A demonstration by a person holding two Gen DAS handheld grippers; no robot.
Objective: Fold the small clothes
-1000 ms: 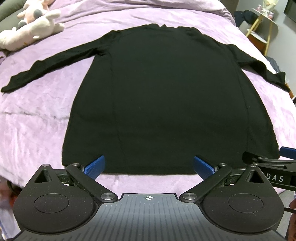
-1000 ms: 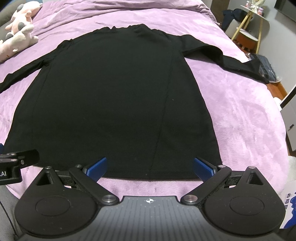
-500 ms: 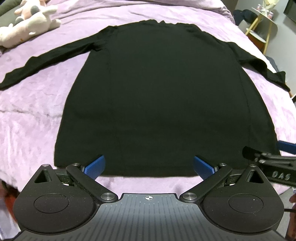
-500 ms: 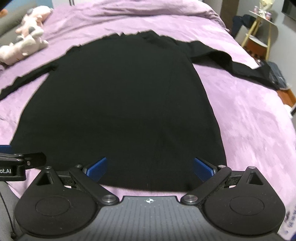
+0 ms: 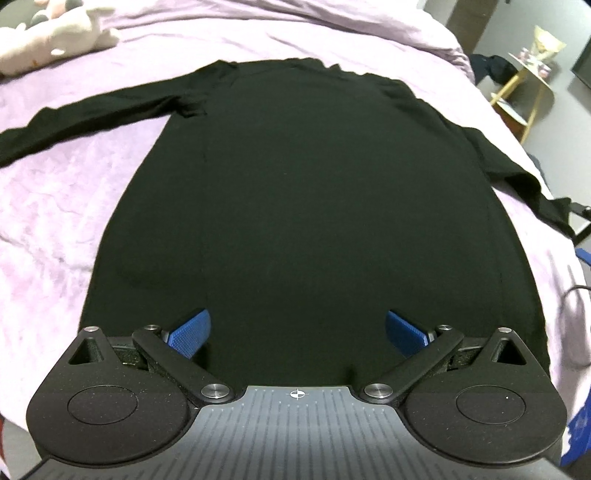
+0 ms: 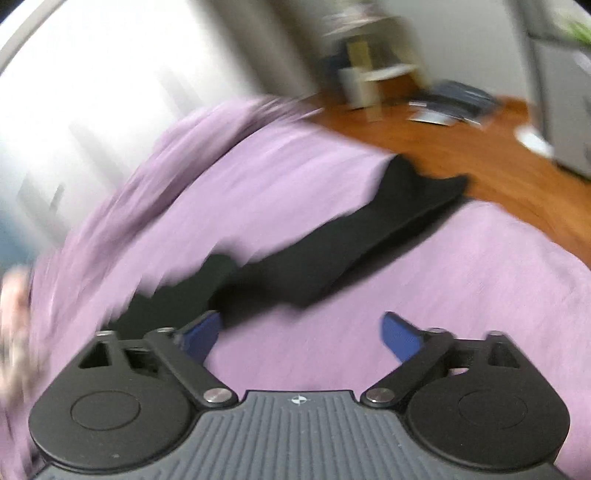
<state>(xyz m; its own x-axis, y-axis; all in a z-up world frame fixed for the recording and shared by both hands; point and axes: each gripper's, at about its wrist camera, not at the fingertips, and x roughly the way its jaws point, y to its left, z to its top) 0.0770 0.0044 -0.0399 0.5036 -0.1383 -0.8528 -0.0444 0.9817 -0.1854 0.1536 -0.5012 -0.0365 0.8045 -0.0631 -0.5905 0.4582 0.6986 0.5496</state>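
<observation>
While the black long-sleeved top [image 5: 295, 206] lies spread flat and face down or up (I cannot tell which) on the lilac bedspread [image 5: 55, 206], nothing of it has been folded yet: body smooth, hem nearest me, both sleeves stretched out to the sides. My left gripper [image 5: 297, 330] hangs just over the hem, its blue pads [image 5: 188, 332] spread wide and holding nothing. My right gripper [image 6: 301, 332] is likewise spread wide and empty; its view is smeared with motion, so I read it loosely, but it looks along the right sleeve [image 6: 332, 251], which runs out toward the bed's edge, the cuff near the wooden floor [image 6: 461, 147]. I judge the step in hand to be the first fold, bringing that sleeve in across the body. For that the right tongs need to settle, come down over the sleeve near the cuff, pinch only the sleeve and not the bedspread beneath, then carry it across without dragging the body askew; the left could pin the hem meanwhile. Farther out, a plush toy [image 5: 55, 33] sits at the far left of the bed, and a small yellow-legged side table [image 5: 528, 77] stands beyond the right corner.
</observation>
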